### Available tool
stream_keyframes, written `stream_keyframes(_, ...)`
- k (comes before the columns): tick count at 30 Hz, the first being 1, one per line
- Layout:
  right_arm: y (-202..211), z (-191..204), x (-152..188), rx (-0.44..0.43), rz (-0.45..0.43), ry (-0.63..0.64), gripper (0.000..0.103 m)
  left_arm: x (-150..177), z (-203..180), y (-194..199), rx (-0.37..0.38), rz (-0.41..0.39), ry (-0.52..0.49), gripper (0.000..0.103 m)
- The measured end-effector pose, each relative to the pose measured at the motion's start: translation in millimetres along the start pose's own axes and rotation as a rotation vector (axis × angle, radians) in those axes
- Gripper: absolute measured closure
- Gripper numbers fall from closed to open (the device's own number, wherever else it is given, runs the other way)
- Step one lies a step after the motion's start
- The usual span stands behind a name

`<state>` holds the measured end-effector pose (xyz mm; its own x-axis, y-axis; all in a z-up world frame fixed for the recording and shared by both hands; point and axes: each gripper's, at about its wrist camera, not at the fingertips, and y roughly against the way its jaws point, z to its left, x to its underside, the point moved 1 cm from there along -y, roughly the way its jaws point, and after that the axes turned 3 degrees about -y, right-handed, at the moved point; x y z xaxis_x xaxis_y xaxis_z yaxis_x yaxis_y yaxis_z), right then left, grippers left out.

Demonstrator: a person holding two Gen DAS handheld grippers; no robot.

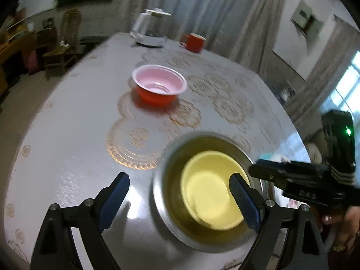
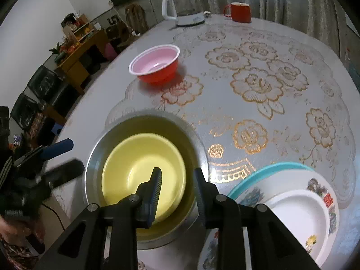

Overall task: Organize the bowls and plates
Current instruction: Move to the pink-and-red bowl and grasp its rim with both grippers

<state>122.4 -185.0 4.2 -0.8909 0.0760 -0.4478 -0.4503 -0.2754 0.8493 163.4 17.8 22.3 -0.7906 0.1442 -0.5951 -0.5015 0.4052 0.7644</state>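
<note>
A yellow bowl (image 1: 211, 189) (image 2: 144, 175) sits inside a steel bowl (image 1: 171, 157) (image 2: 99, 148) near the table's front edge. My right gripper (image 2: 177, 180) straddles the rims of both bowls, one finger inside the yellow bowl and one outside the steel wall, with a gap showing between pads and rims. It also shows in the left wrist view (image 1: 265, 171). My left gripper (image 1: 180, 193) is wide open just above the table, beside the steel bowl, and empty. A red bowl with a pink inside (image 1: 159, 87) (image 2: 155, 65) stands further back.
A stack of white patterned plates on a teal plate (image 2: 299, 204) lies at the front right. A white kettle (image 2: 184, 9) and a red mug (image 2: 240, 11) stand at the table's far edge. Chairs and shelves stand beyond the left edge.
</note>
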Motion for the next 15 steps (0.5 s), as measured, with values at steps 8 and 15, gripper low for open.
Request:
stream_keyframes(8, 5.6, -7.2, -39.9, -0.074, -0.131, -0.048, 0.067, -30.3, 27.1, -11.8, -0.120, -0.068, 0.076, 0.006)
stream_keyframes(15, -27.7, -11.5, -105.6, -0.113, -0.134, -0.127, 0.064, -75.6, 43.2, -50.4, -0.155, -0.086, 0.089, 0.008)
